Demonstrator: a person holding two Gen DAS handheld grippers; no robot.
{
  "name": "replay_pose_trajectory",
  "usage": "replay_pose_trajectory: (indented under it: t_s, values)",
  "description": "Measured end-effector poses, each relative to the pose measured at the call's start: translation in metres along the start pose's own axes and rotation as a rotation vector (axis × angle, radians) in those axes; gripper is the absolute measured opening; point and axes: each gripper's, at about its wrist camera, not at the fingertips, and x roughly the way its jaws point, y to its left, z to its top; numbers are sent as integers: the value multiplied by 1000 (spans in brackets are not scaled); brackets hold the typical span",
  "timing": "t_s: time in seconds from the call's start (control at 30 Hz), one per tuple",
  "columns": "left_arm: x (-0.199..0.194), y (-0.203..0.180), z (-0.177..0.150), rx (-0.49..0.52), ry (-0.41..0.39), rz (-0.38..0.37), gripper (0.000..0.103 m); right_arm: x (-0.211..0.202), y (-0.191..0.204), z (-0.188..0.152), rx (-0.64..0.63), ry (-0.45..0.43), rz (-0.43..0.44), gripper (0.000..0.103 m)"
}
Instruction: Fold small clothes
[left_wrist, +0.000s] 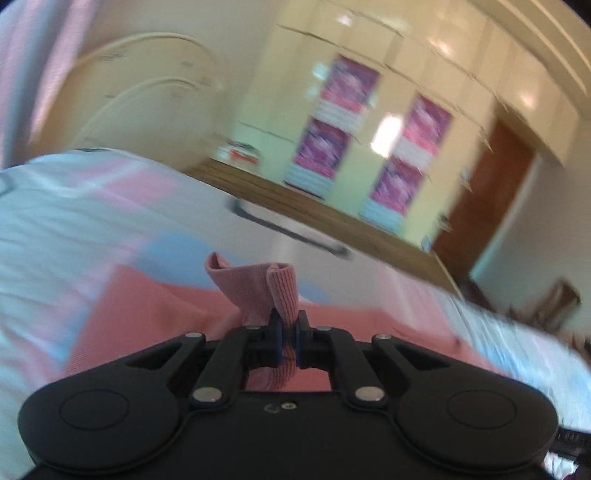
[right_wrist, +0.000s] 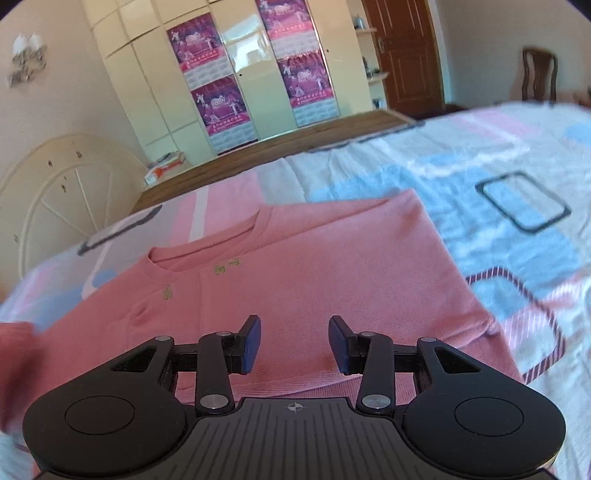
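Left gripper: we see our left gripper pinching a ribbed fold of the pink sweater, which rises just ahead of the fingertips.
Right gripper: our right gripper is spread apart, hovering over the sweater with nothing between the pads.
Sweater: it lies flat on the bed, collar toward the headboard.
Edges: the sweater's right edge runs beside a dark square outline on the bedspread; bare quilt lies beyond it.
Room: past the bed's far edge we see wood floor, a wardrobe and a brown door.
Containers: we see none holding anything.
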Motion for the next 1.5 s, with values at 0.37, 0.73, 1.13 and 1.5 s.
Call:
replay_pose_trajectory:
  t_s: [0.37,0.73,1.13,1.5]
  values:
    - [93,-184,-97,334,282,-132,11,-7,-57,12,89,36,57,41]
    - [16,-110,-90,400,100,1,61,20,-32,10,127,122,253,57]
    - [-5,42,-90,235,181,196,58,80,40,-1,114,224,343,49]
    - [14,43,-87,263,174,172,32,-19,104,42,-239,-87,411,5]
